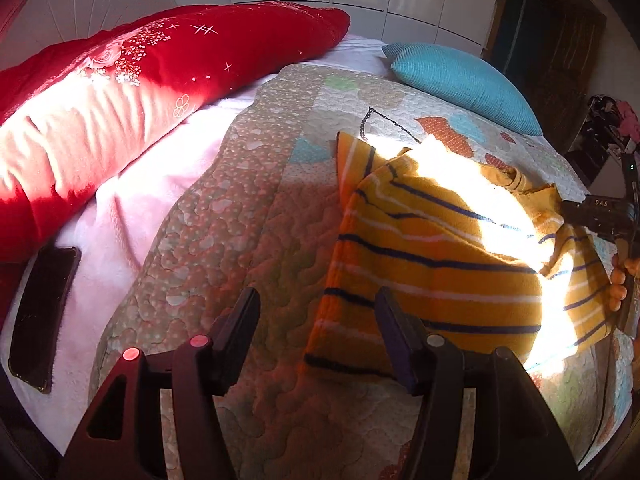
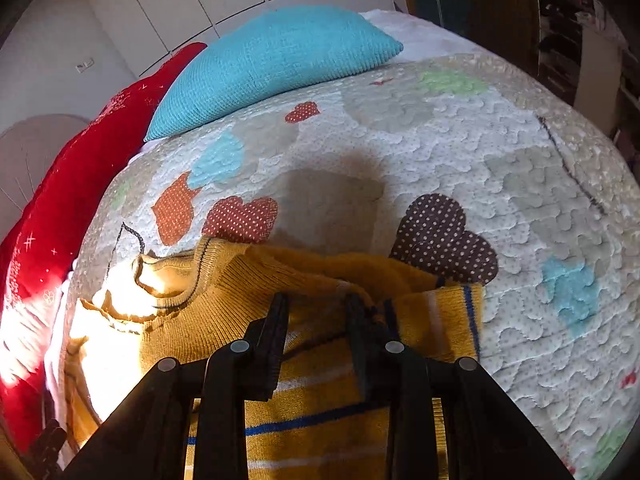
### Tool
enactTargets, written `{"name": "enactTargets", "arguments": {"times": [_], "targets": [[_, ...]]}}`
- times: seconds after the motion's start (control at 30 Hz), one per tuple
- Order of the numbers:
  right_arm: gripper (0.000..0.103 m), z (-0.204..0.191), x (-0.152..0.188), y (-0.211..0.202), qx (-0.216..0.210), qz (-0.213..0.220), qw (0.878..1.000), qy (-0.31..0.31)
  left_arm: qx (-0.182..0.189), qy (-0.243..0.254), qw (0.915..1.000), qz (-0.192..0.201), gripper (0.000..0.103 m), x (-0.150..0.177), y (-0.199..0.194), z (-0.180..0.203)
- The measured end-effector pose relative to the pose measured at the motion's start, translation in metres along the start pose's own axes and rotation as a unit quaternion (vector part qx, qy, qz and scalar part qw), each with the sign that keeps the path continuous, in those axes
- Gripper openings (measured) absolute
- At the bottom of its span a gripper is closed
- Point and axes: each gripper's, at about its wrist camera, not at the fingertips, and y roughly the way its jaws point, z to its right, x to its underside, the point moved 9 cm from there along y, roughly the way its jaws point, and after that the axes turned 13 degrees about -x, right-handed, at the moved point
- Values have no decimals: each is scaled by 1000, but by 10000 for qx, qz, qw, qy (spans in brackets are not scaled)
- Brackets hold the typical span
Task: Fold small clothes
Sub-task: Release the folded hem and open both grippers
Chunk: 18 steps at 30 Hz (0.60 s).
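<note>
A yellow-orange knitted sweater (image 1: 432, 264) with navy and white stripes lies on the quilted bedspread (image 1: 240, 216), partly washed out by a sunlight patch. My left gripper (image 1: 318, 308) stands open just above the bedspread. The sweater's left hem edge runs under its right finger, and the pads press on nothing. My right gripper (image 2: 318, 312) is over the sweater (image 2: 312, 400) near the collar, with a raised ridge of knit pinched between its fingers. In the left wrist view the right gripper (image 1: 592, 216) holds that fabric lifted at the far right, with a person's fingers (image 1: 620, 280) below it.
A long red pillow (image 1: 140, 92) lies along the far left. A teal cushion (image 2: 272, 64) rests at the head of the bedspread (image 2: 460, 168). A dark phone (image 1: 44, 312) lies on the pink sheet at the left. White wardrobe doors and a dark doorway stand behind the bed.
</note>
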Motion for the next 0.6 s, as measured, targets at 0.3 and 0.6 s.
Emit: {"name": "enactTargets", "arguments": {"times": [0.3, 0.6], "targets": [[54, -65, 46, -63, 168, 77, 9894, -1437, -344, 39, 9991, 238, 74, 27, -16, 7], [59, -134, 70, -61, -150, -205, 9799, -1980, -318, -415, 9986, -100, 80, 35, 12, 8]]}}
